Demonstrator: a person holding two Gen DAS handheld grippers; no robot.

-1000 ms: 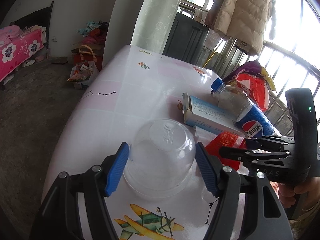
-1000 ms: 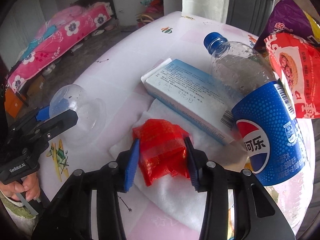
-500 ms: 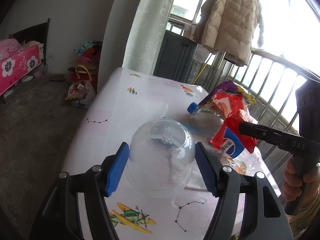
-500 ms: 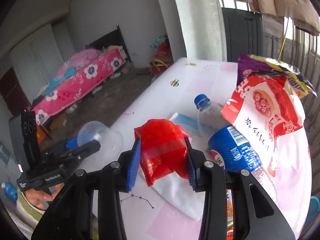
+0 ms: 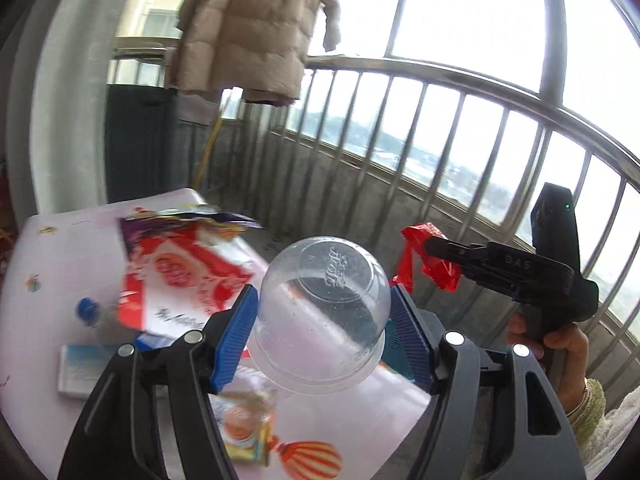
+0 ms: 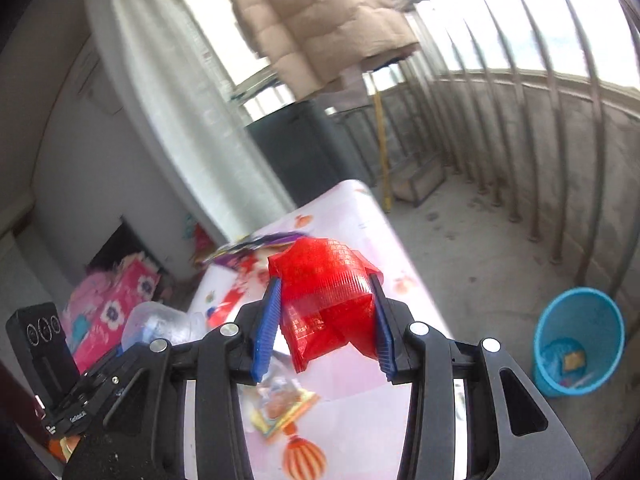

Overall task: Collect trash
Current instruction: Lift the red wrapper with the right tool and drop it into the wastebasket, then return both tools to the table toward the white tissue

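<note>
A: Which step is this?

B: The carry, I'd judge. Both hands are loaded and up off the table. The left gripper pinches a clear plastic cup, upside down, its blue pads pressed on the cup's two sides. The right gripper is clamped on a crumpled red wrapper that fills the gap between its pads and sticks out past the tips.

A: Where should they go?

B: Probably to the blue wastebasket on the balcony floor, well off the table's right edge, with scraps already inside. Each gripper needs to get above its rim before letting go.

A: Anything left behind?

B: Yes: a red snack bag, a blue-capped bottle and a pale blue box lie on the table.
</note>
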